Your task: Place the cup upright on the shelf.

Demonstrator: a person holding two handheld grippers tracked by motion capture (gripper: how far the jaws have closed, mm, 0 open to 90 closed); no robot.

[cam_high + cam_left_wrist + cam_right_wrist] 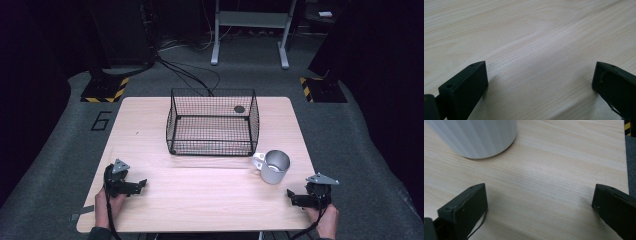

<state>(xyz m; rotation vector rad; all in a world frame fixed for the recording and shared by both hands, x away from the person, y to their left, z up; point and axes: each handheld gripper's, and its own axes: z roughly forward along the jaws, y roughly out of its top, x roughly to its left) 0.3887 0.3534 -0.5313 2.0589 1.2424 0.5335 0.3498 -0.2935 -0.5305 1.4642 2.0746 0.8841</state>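
Note:
A grey metal mug [274,166] with a white handle stands upright on the wooden table [200,190], just right of the wire basket's front corner. Its pale ribbed wall [476,137] rises at the top left of the right gripper view. My right gripper [291,196] rests low near the table's front right, a short way in front of the mug, jaws wide apart and holding nothing [540,200]. My left gripper [142,184] sits at the front left, open over bare wood [540,77].
A black wire basket [212,122] stands at the middle back of the table, with a dark round spot [239,109] seen through its mesh at the back right. Beyond the table lie grey floor, cables and stand bases with yellow-black tape [105,92].

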